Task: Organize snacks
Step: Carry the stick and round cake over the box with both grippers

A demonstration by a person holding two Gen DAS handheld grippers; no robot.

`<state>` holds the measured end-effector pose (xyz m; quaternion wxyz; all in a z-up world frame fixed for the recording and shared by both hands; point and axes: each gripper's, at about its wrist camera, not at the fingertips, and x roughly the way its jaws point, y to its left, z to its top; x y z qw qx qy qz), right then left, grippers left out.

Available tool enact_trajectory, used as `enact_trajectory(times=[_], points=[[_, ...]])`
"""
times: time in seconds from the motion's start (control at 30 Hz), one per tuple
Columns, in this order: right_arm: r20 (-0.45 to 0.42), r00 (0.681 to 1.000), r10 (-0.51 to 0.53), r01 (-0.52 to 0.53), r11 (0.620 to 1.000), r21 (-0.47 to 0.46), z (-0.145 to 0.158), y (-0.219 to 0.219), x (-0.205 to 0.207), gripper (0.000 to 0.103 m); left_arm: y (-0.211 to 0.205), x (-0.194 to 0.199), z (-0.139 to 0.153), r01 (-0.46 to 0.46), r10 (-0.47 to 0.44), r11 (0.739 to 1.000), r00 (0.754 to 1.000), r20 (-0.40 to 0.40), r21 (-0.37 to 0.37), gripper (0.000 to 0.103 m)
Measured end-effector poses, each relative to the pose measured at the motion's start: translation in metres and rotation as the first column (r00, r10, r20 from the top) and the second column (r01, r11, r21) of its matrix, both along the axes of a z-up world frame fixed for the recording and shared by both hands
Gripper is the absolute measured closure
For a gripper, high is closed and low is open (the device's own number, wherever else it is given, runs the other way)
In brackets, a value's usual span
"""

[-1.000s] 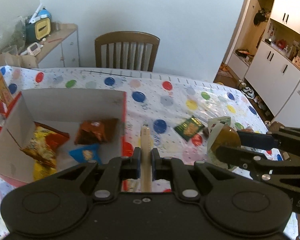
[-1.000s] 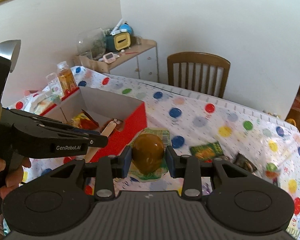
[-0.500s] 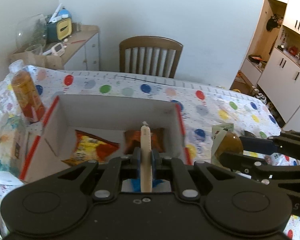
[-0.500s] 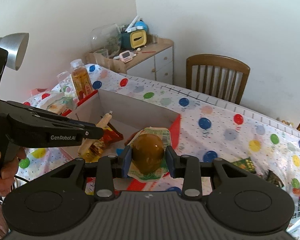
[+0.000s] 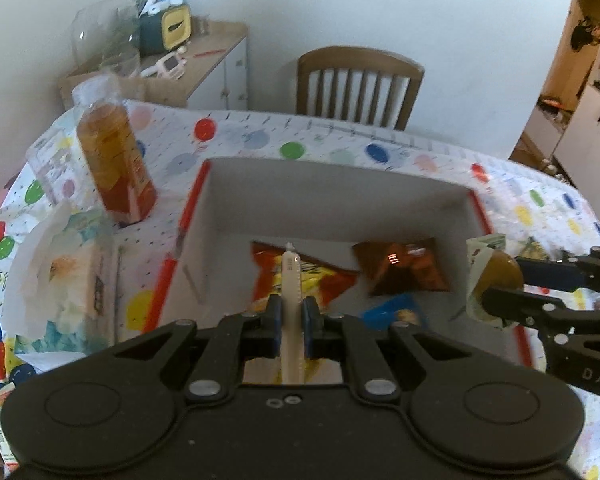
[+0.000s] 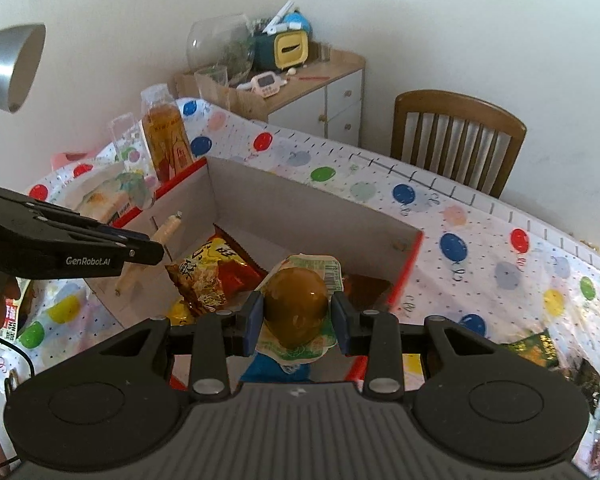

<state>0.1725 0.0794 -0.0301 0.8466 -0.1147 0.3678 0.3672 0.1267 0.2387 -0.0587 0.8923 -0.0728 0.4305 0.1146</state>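
A red-edged cardboard box (image 5: 332, 196) (image 6: 300, 208) lies open on the balloon tablecloth. It holds a yellow-red snack bag (image 5: 300, 276) (image 6: 208, 276), a brown packet (image 5: 404, 268) and a blue packet (image 5: 392, 312). My left gripper (image 5: 291, 312) (image 6: 156, 250) hangs over the box, shut on a pale sausage stick (image 5: 291, 276) (image 6: 166, 232). My right gripper (image 6: 296, 318) (image 5: 500, 292) hovers above the box's near right corner, shut on a brown packaged egg (image 6: 296, 308) (image 5: 498, 274).
An orange drink bottle (image 5: 114, 160) (image 6: 166, 136) and a tissue pack (image 5: 68, 268) stand left of the box. A green packet (image 6: 536, 350) lies on the cloth to the right. A wooden chair (image 5: 358, 84) stands behind the table, a cluttered cabinet (image 6: 300, 76) by the wall.
Both grippers have moved left with their loads, from over the open tablecloth to above the box. The box now fills the middle of both views.
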Motion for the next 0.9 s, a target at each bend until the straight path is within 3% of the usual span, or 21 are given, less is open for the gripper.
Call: enact_trajectory(times=[0.47, 0.9], points=[[-0.056, 0.997, 0.056, -0.062, 0.993, -0.105, -0.050, 0.058, 0.005, 0.067, 0.019, 0.024, -0.044, 0.059, -0.051, 0.997, 0.990, -0.129, 0.059, 0.096], [-0.126, 0.992, 0.014, -0.033, 0.989, -0.144, -0.071, 0.063, 0.007, 0.066, 0.020, 0.024, -0.061, 0.068, -0.060, 0.997, 0.980, -0.190, 0.035, 0.095]])
